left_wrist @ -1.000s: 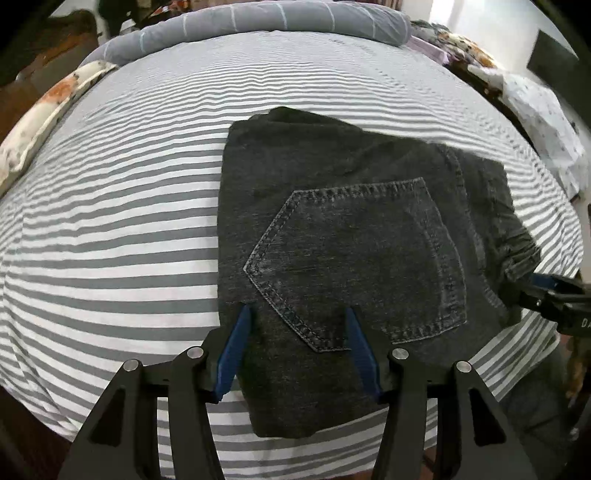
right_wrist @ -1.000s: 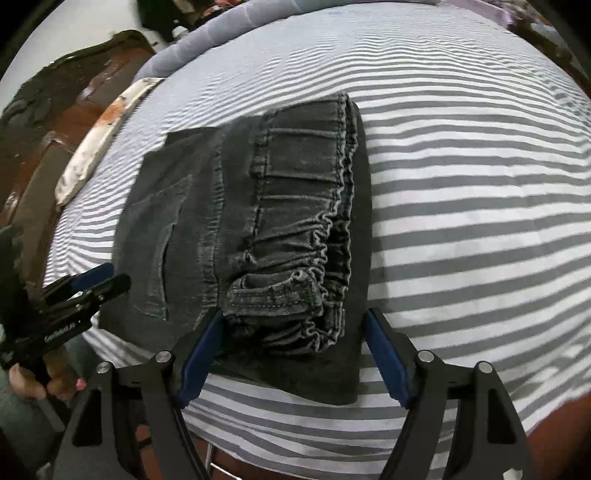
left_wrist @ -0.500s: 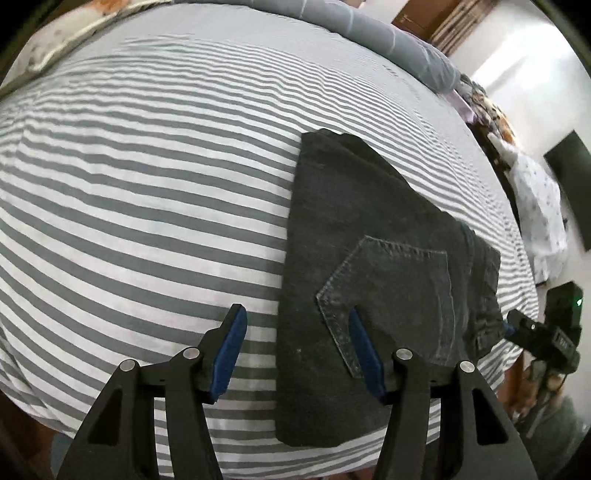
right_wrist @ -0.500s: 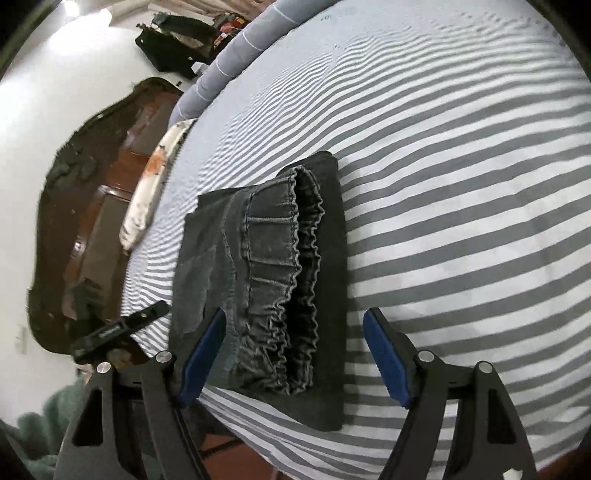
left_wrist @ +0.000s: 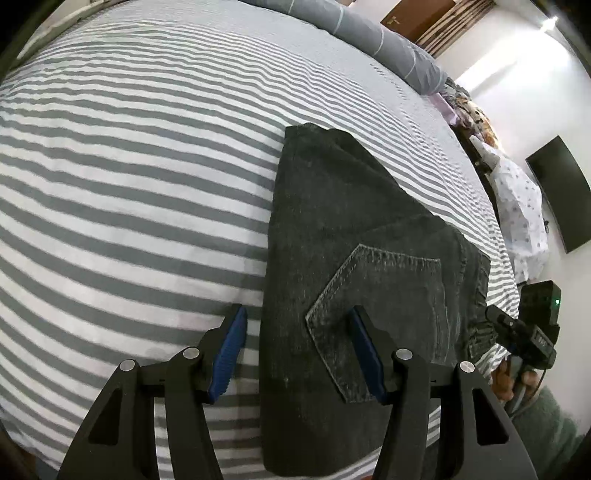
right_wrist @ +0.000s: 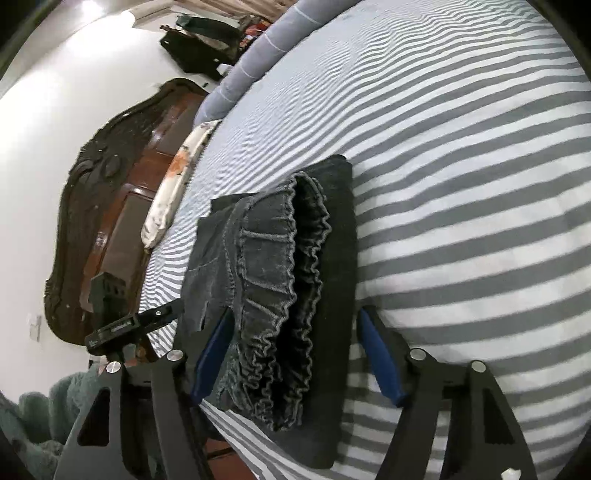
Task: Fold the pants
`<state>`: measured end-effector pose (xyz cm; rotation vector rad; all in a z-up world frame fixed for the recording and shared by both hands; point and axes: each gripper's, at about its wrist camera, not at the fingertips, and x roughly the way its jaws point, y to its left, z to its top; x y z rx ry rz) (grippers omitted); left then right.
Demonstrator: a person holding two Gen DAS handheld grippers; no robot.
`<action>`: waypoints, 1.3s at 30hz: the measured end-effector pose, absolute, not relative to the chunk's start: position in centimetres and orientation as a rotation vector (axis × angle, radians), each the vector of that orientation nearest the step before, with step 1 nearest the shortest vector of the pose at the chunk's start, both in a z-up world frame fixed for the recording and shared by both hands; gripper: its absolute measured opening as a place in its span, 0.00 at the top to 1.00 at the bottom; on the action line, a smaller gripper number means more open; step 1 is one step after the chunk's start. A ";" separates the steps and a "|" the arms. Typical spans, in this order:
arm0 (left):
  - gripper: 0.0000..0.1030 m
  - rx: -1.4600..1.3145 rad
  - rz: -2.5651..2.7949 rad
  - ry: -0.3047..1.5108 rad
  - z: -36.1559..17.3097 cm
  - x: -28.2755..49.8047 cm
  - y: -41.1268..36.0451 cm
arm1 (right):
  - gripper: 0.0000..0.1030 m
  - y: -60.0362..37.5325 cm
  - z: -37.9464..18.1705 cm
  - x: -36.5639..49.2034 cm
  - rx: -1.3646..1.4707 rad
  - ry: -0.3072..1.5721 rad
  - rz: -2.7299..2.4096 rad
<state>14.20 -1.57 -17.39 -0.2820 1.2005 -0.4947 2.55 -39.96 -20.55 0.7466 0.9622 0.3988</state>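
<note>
**Folded jeans near bed edge, both grippers spread and empty**

I see the dark grey jeans (left_wrist: pixel 354 266) lying folded into a compact rectangle on the grey-and-white striped bedsheet (left_wrist: pixel 129 192), close to the near edge of the bed.

Left wrist view: the left gripper (left_wrist: pixel 297 354) has its blue-padded fingers (left_wrist: pixel 228 350) apart, holding nothing. The left finger sits over bare sheet just beside the jeans' edge; the right finger sits over the back pocket (left_wrist: pixel 384 314). I cannot tell whether the pads touch the cloth. Only this view shows the pocket stitching and the flat top face of the fold. At far right, the right gripper (left_wrist: pixel 517 336) appears from the side, at the waistband end. Also only here: a grey bolster (left_wrist: pixel 369 33) at the far edge of the bed and a dark wall screen (left_wrist: pixel 561 195).

Right wrist view: the right gripper (right_wrist: pixel 295 362) is likewise spread wide and empty, its fingers (right_wrist: pixel 380 362) flanking the jeans' near end. Only this view shows the gathered elastic waistband (right_wrist: pixel 291 295), ruffled and stacked on a flat lower layer. The left gripper (right_wrist: pixel 129 325) shows at the left. A carved wooden headboard (right_wrist: pixel 107 206) and a floral pillow (right_wrist: pixel 173 184) appear here only.
</note>
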 end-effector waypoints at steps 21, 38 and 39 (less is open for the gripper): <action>0.43 -0.361 -0.619 1.217 -18.3 16.7 -2.4 | 0.52 -38.8 -21.6 5.5 0.823 0.958 0.490; 0.86 -0.100 -0.492 1.142 -15.1 14.3 -5.0 | 0.75 -35.8 -18.3 5.3 0.769 1.006 0.261; 0.86 -0.102 -0.494 1.133 -14.8 14.1 -5.1 | 0.75 -35.7 -17.9 5.4 0.755 1.010 0.249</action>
